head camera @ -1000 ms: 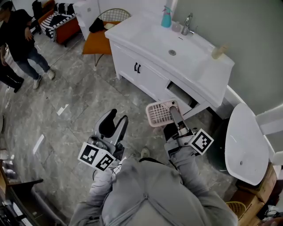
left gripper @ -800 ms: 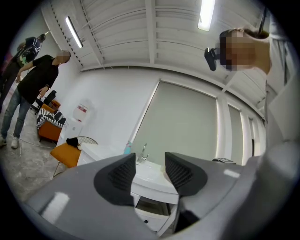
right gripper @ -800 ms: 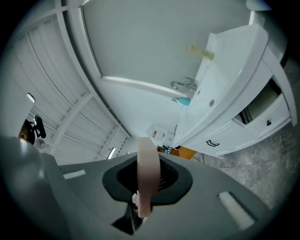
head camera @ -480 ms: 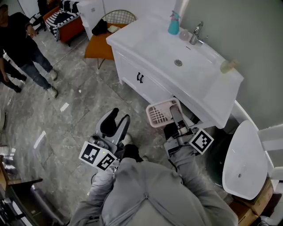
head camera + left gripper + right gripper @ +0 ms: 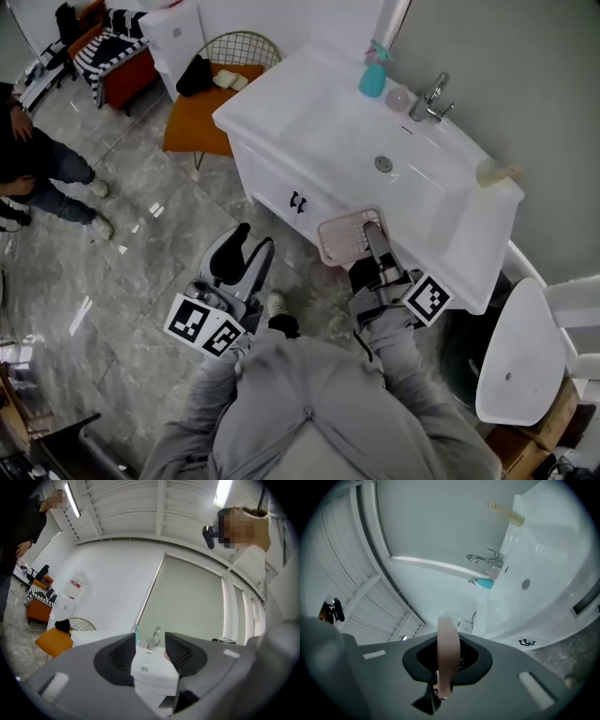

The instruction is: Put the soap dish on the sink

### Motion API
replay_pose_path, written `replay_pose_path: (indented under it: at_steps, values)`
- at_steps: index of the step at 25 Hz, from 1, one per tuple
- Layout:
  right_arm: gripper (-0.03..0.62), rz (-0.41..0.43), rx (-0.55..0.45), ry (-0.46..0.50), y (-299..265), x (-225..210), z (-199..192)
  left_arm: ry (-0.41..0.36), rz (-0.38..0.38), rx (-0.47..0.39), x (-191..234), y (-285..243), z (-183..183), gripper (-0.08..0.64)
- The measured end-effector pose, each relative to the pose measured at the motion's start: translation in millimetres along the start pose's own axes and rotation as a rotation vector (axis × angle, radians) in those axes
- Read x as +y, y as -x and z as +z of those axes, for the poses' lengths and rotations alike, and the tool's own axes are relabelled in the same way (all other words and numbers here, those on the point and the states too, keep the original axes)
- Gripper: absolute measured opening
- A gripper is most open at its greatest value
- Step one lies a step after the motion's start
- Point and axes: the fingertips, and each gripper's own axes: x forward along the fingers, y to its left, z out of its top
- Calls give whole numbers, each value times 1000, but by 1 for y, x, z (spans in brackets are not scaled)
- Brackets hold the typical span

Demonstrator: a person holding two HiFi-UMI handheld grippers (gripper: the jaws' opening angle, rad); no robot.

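Since the sink (image 5: pixel 314 122) drew closer: soap dish (image 5: pixel 341 239), pinched by right gripper (image 5: pixel 373 234), reaches its front edge, mid-frame; placement near; left gripper (image 5: pixel 246 255) spread, empty.

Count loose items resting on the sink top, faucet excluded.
3: a teal spray bottle left of the faucet, a small pink object between them, and a pale yellow item at the right end. The held soap dish may hide more.
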Motion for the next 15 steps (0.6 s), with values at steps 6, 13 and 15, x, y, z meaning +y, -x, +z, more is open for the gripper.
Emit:
replay_pose_path:
  at_steps: [6, 13, 15]
  values:
    - [25, 6, -54, 19, -78, -3, 18, -11, -54, 0, 63, -58, 22, 210]
    - [25, 1, -62, 22, -145, -7, 30, 5, -62, -10, 110, -96, 35, 210]
    - [25, -2, -57, 26, -163, -12, 34, 10, -49, -14, 123, -104, 37, 210]
